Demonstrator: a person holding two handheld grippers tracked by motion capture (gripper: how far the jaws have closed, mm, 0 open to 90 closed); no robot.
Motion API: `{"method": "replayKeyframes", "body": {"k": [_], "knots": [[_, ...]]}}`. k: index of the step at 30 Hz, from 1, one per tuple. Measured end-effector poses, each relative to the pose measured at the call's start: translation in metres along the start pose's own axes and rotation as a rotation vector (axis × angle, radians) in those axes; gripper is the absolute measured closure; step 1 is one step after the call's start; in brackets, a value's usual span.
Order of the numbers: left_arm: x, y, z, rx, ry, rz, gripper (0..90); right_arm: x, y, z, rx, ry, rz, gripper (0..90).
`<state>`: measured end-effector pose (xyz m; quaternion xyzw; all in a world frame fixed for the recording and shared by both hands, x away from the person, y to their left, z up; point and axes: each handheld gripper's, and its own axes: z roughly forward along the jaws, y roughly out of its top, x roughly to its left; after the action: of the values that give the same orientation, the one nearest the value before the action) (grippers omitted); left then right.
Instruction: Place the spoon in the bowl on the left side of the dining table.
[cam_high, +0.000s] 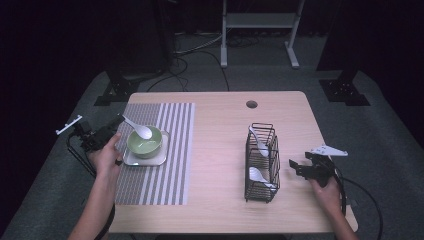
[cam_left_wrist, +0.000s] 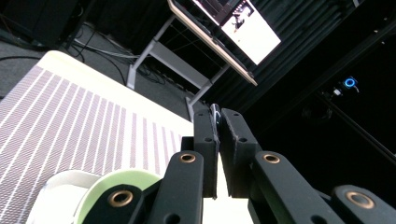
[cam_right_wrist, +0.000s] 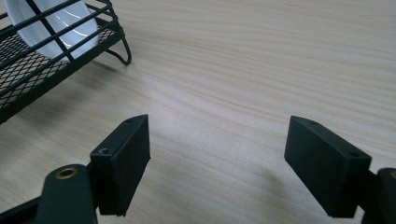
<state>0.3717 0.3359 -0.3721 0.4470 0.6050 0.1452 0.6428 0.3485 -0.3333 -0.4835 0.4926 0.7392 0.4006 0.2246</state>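
Observation:
A white spoon (cam_high: 141, 131) is tilted over a green bowl (cam_high: 146, 144), its scoop just above the bowl's rim. My left gripper (cam_high: 119, 121) is shut on the spoon's handle (cam_left_wrist: 215, 115), which shows as a thin edge between the nearly closed jaws. The bowl (cam_left_wrist: 109, 184) stands on a white square plate (cam_high: 131, 160) on a striped placemat (cam_high: 165, 175). At the right, my right gripper (cam_high: 296, 168) rests low over the table beside a black wire rack (cam_high: 262, 187). Its jaws (cam_right_wrist: 217, 154) stand open with nothing between them.
The rack holds two white spoons, one at its far end (cam_high: 260, 143) and one at its near end (cam_high: 258, 174); the rack's corner (cam_right_wrist: 46, 60) and a spoon (cam_right_wrist: 60, 23) lie ahead of my right gripper. The wooden table (cam_high: 220, 130) has a round hole (cam_high: 251, 104) near its back edge.

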Motion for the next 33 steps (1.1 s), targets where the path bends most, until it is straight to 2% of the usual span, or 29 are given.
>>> {"method": "replayKeyframes", "body": {"k": [17,33], "knots": [[0.019,-0.005,-0.003,-0.010,0.045,-0.028,85.3,0.000,0.000,0.000,0.002,-0.003,-0.002,21.2],[0.035,-0.012,-0.004,0.003,0.075,-0.049,85.3,0.001,0.000,0.001,0.009,-0.007,-0.010,21.2]]}}
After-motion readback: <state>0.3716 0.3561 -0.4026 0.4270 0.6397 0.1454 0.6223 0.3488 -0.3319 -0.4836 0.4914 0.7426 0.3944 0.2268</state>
